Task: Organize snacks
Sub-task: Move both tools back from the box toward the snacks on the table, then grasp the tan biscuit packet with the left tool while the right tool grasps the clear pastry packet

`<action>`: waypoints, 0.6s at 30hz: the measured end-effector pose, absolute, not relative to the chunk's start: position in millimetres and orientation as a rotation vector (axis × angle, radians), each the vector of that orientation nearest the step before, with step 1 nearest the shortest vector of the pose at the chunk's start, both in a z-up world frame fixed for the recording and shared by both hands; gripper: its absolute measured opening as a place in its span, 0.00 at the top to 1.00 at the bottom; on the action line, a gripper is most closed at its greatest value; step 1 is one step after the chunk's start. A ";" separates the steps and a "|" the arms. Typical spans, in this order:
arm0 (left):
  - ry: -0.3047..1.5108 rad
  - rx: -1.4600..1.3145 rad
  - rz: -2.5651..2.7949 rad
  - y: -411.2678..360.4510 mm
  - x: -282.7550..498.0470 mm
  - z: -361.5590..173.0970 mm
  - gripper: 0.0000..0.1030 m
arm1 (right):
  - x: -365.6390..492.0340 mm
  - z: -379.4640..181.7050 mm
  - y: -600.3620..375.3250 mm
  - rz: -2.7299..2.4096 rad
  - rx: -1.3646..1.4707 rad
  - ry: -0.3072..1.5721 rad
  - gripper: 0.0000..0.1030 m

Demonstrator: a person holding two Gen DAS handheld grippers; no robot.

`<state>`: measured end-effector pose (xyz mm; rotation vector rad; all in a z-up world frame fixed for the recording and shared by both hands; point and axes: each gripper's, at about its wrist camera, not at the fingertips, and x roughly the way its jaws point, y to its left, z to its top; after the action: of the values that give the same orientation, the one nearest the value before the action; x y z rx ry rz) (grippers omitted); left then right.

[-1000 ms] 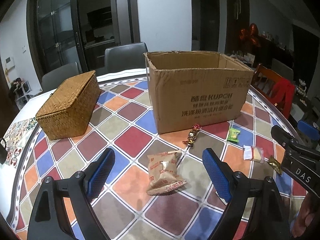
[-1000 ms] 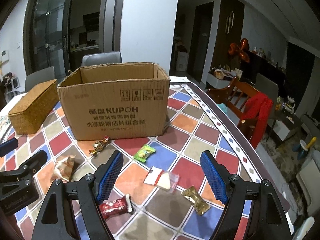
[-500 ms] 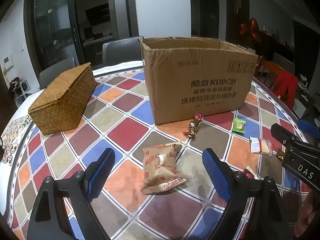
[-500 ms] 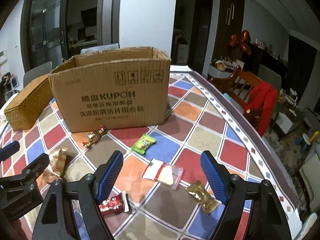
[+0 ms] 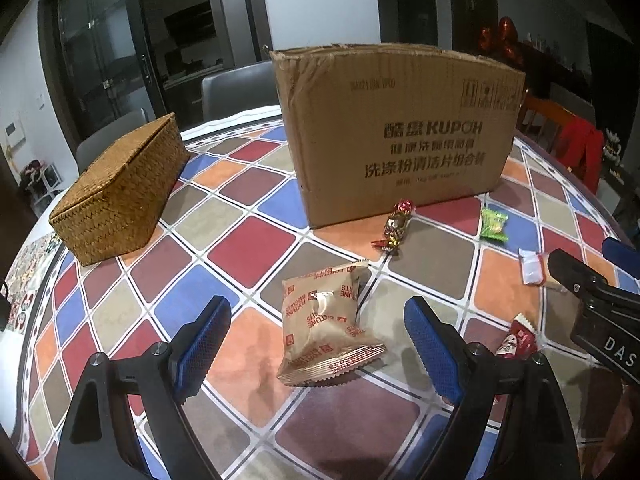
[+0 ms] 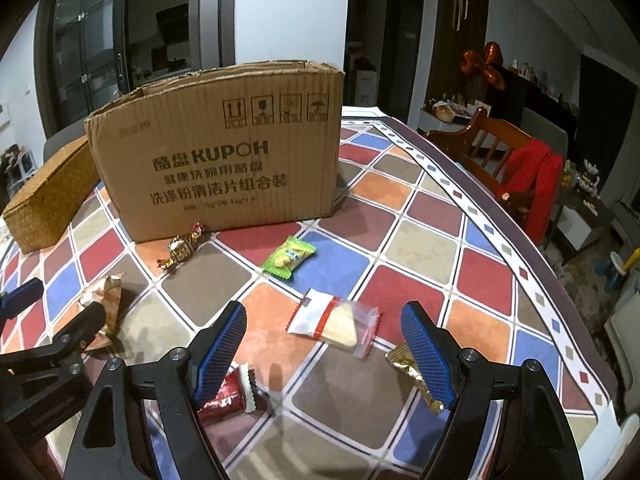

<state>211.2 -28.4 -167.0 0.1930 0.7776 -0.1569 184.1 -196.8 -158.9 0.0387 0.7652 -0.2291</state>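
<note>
- Both cameras now sit lower and nearer the table (image 5: 248, 248) than a second ago: the cardboard box (image 5: 396, 128) looms larger, and its open top is no longer seen into.
- The left tool (image 5: 316, 344) is released, jaws wide apart, with the tan snack packet (image 5: 324, 320) now lying between the fingertips, touched by neither pad.
- That packet lies flat in front of the box, long axis running away from the camera, crimped end nearest.
- The right tool (image 6: 322, 350) is also released and holds nothing; the clear packet with a red stripe (image 6: 336, 322) lies just ahead of its gap, long axis slanting left to right.
- A red wrapper (image 6: 230, 390) sits beside its left finger, a gold one (image 6: 404, 364) beside its right.
- The foil-twist candy (image 6: 180, 248) and green packet (image 6: 290, 258) lie near the box front.
- A woven basket (image 5: 120, 196) stands left of the box.
</note>
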 end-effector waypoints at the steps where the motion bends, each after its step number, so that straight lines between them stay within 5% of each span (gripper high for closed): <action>1: 0.782 0.192 -0.155 -28.6 212.2 -169.2 0.14 | 184.8 -160.4 -196.2 -0.230 0.036 0.765 0.22; 18: 0.840 0.199 -0.138 -34.7 230.4 -190.7 0.19 | 209.3 -188.7 -210.5 -0.249 0.080 0.859 0.22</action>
<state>230.4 -34.7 -190.7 0.1990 0.8399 -0.1379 209.3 -210.5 -188.7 0.0798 0.8593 -0.2494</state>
